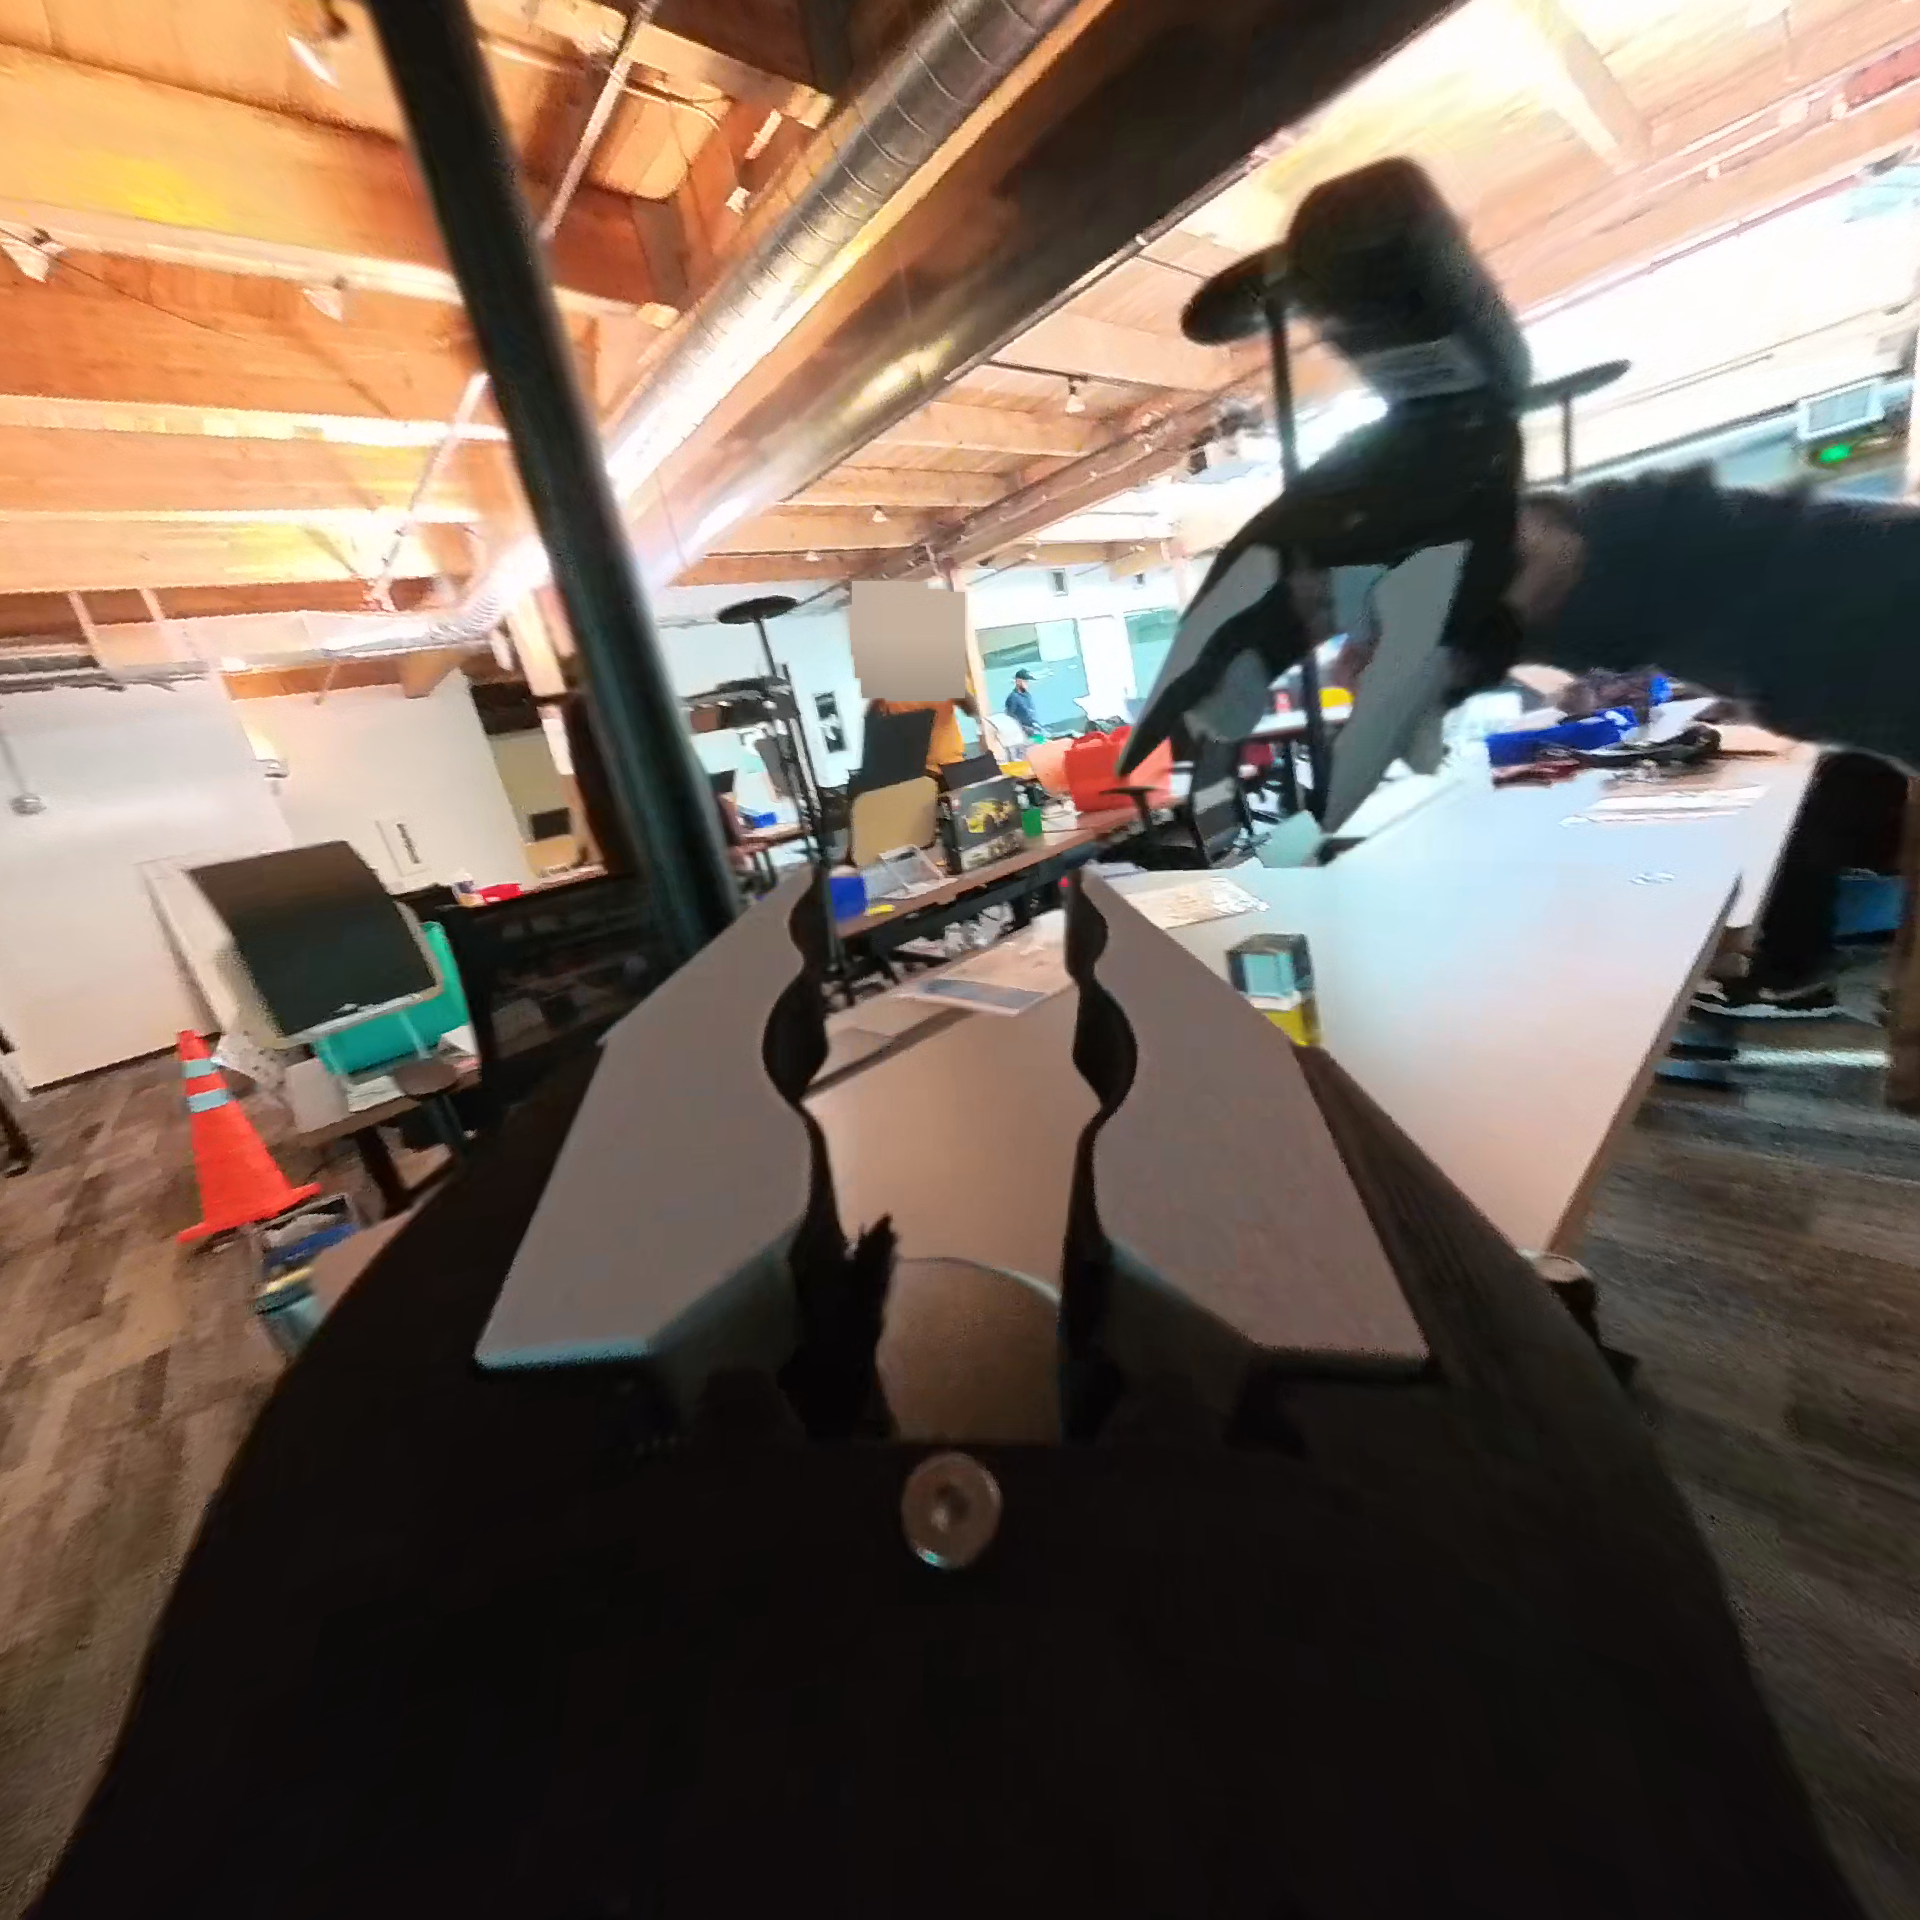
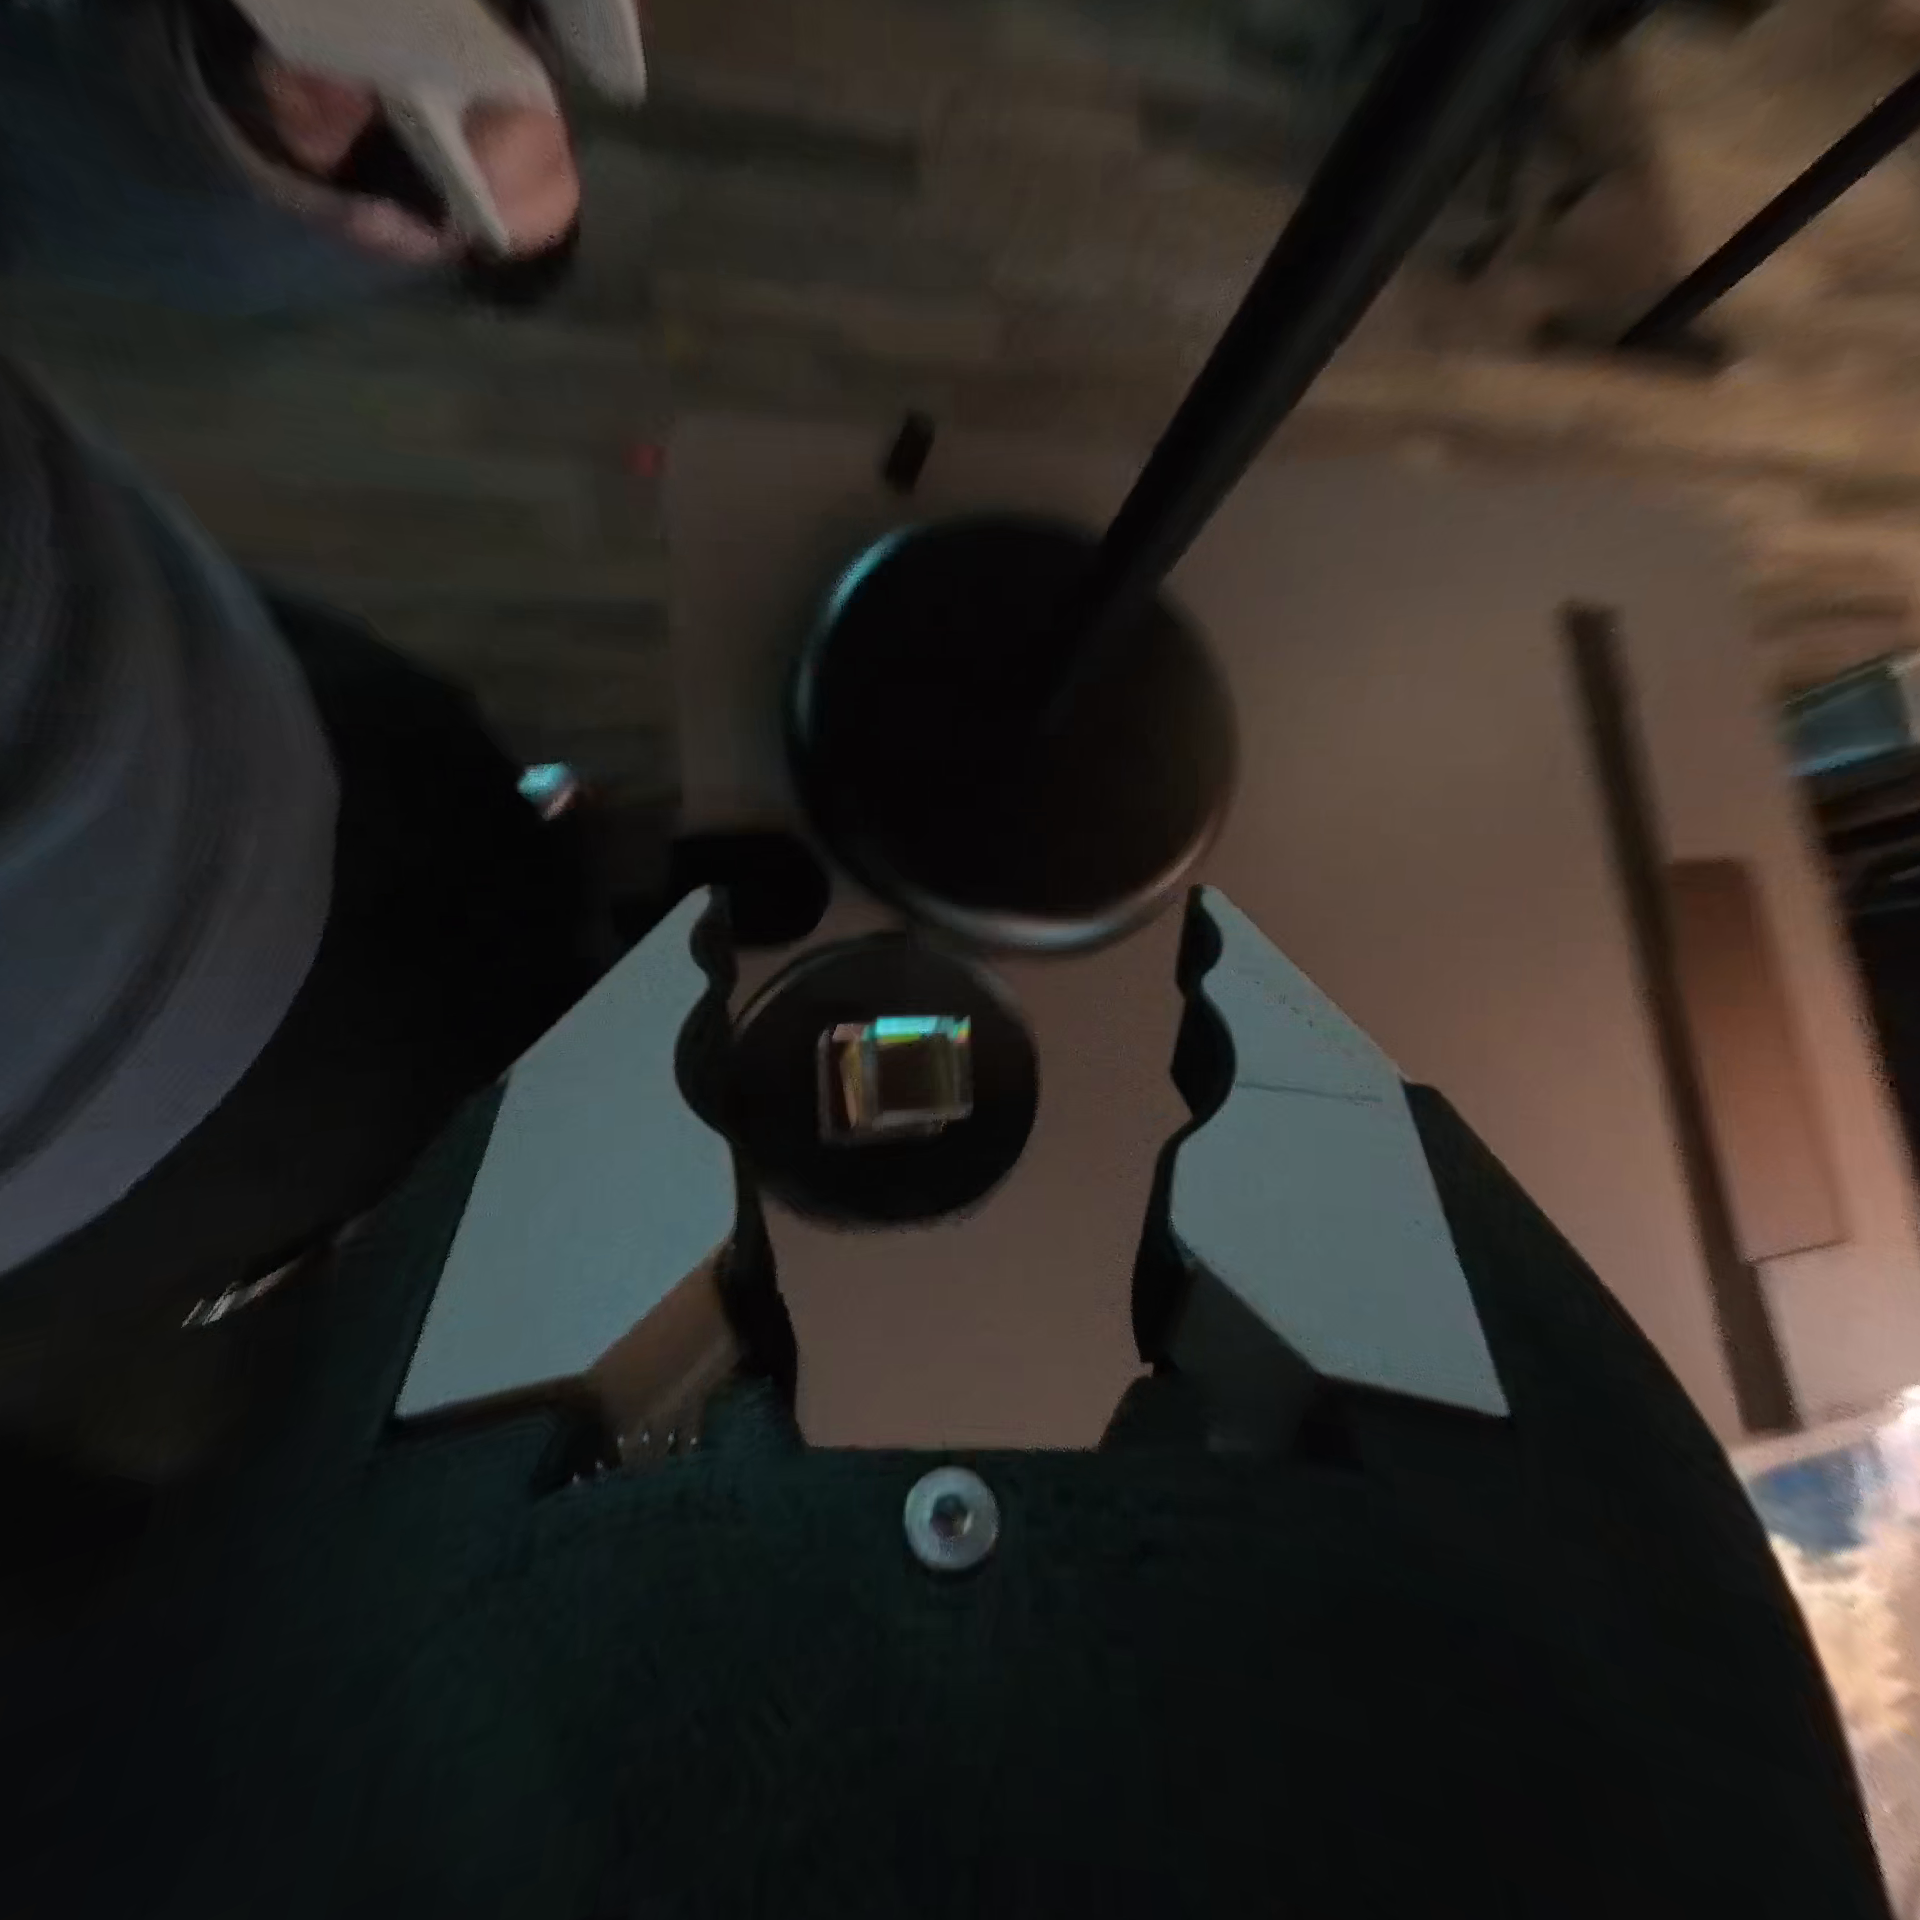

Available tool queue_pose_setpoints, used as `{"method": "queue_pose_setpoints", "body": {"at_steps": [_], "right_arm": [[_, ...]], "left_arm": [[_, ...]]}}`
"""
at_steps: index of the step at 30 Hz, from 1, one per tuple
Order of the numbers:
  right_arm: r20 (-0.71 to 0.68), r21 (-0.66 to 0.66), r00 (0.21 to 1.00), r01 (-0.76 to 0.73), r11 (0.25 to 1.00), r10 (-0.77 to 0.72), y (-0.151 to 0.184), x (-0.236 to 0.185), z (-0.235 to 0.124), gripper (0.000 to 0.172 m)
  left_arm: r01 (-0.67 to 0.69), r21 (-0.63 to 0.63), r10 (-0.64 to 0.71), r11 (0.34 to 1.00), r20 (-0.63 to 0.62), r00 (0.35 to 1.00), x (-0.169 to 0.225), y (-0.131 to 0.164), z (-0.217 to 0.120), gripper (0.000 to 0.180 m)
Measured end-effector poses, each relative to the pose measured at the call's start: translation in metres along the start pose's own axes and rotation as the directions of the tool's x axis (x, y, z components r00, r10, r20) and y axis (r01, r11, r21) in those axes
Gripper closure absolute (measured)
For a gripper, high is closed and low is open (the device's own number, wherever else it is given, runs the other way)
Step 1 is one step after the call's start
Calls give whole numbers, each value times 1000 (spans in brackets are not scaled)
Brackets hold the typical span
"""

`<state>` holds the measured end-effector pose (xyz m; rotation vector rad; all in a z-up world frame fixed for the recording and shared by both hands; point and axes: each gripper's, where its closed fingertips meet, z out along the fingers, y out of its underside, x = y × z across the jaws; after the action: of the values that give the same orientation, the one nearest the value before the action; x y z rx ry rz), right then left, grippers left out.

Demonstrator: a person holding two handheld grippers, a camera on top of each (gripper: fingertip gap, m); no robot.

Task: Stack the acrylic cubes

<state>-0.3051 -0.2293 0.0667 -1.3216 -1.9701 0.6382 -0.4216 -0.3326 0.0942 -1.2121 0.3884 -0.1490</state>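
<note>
The left gripper [image 1: 945, 914] points out over a long white table [image 1: 1455, 997], its fingers apart with nothing between them. A small clear glass cube [image 1: 1270, 971] with teal and yellow tints stands on the table just right of its right finger. The right gripper [image 2: 951, 935] hangs above the table, jaws spread wide and bare. Below it the same cube [image 2: 896, 1075] shows iridescent edges over a dark round disc [image 2: 883, 1081], beside a stand's black round base [image 2: 1013, 727].
</note>
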Motion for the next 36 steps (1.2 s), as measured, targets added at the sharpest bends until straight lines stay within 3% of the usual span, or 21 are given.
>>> {"method": "queue_pose_setpoints", "body": {"at_steps": [3,8,12,15,18,23,27,32,36], "right_arm": [[-140,265,988,95,960,-59,-56,-9,-10,85],[-200,612,968,244,752,-150,-149,-49,22,86],[69,745,991,27,667,-117,-205,-91,99,75],[284,786,958,-207,582,-43,-249,-111,151,51],[385,775,921,-357,522,58,-282,-114,206,32],[398,725,890,-454,519,222,-322,-120,305,29],[381,665,880,-473,578,282,-353,-144,380,30],[319,639,904,-428,639,286,-377,-179,456,30],[327,566,902,-426,706,281,-386,-212,511,33]], "left_arm": [[-34,17,32,999,88,996,-25,-14,-23,124],[33,-2,-31,999,295,955,-73,-32,-89,98],[39,-59,-3,998,520,854,-109,-35,-172,85],[-3,-125,89,992,689,719,-133,-40,-250,70],[-26,-209,187,978,804,565,-149,-50,-333,59],[49,-382,351,923,887,301,-165,-68,-478,48],[138,-449,429,883,891,152,-165,-80,-584,47],[245,-472,476,847,878,43,-163,-83,-690,47],[351,-463,494,814,869,2,-161,-71,-745,47]]}}
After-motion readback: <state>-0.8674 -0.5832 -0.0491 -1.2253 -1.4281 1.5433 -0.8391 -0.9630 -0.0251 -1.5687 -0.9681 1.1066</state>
